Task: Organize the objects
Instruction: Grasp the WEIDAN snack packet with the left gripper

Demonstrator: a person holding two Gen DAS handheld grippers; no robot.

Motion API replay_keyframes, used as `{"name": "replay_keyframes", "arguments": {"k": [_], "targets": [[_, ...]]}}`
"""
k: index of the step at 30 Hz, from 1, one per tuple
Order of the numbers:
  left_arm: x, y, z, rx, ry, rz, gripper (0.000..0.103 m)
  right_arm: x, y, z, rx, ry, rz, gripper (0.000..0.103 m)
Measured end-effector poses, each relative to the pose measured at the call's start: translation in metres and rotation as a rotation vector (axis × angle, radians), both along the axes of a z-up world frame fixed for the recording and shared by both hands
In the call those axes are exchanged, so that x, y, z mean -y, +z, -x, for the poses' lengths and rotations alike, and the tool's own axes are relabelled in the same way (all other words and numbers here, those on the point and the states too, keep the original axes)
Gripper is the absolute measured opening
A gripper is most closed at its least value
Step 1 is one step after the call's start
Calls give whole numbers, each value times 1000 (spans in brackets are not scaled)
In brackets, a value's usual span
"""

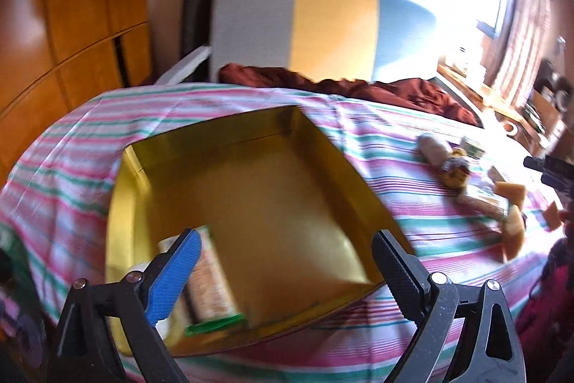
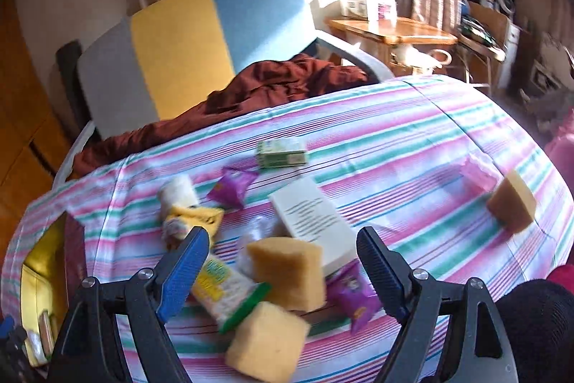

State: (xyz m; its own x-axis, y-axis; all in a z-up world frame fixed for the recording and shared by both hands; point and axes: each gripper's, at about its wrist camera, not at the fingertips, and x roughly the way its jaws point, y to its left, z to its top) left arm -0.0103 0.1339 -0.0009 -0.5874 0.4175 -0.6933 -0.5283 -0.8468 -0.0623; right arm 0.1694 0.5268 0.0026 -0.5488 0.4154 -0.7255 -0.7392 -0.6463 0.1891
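While both grippers are held wide apart with nothing between the fingers, a bed covered by a striped sheet (image 2: 394,131) in pink, green and white is seen beneath them. From the left wrist, the left gripper (image 1: 283,261) is seen above a shallow rectangular gold box (image 1: 272,189) with a smooth, glossy lining; its long axis runs from 7 o'clock toward 1 o'clock. A flat snack packet (image 1: 211,279) with a green end lies in the box's near corner at 7 o'clock, its length following the box wall.

From the right wrist, the right gripper (image 2: 283,261) is seen over a loose cluster of things: a porous yellow sponge block (image 2: 290,271) directly between the fingers, a second sponge (image 2: 265,340) at 6 o'clock touching a green-edged rice-cracker packet (image 2: 222,289), a flat white printed box (image 2: 315,221) pointing from 5 toward 11 o'clock, crinkled purple sachets (image 2: 233,189), and a small green carton (image 2: 281,153) at 12 o'clock. A third sponge (image 2: 513,203) sits well apart at 3 o'clock.

Only a gold sliver of the box is shown at 9 o'clock in the right view, while the cluster is shown blurred at 3 o'clock in the left view. A dark red quilt (image 2: 272,81) and a padded headboard (image 2: 201,31) in grey, yellow and blue lie behind.
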Motion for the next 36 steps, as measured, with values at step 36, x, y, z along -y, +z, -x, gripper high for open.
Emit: {"name": "replay_keyframes", "arguments": {"k": [36], "targets": [[-326, -82, 5, 586, -127, 171, 96, -56, -37, -51, -292, -123, 324, 87]]}}
